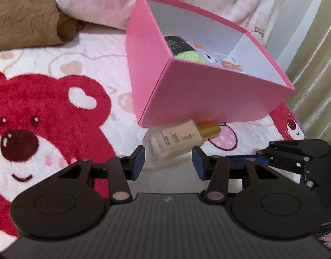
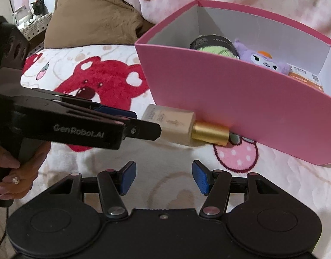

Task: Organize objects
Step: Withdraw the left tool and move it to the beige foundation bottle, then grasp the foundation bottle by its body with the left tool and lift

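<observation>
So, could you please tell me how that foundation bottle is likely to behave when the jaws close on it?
The foundation bottle looks like rigid glass, so probably stiff, smooth and slippery. Its flat sides suggest it won't roll. Lying on the soft blanket, it may sink or pivot when pushed.

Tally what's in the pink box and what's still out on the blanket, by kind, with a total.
In the pink box:
Green yarn ball with a black band: 1
Purple plush toy: 1
Orange-and-white carton: 1
On the bear blanket, lying against the box:
Foundation bottle with a gold cap: 1
Total: 4, as far as the box wall lets me see.
</observation>
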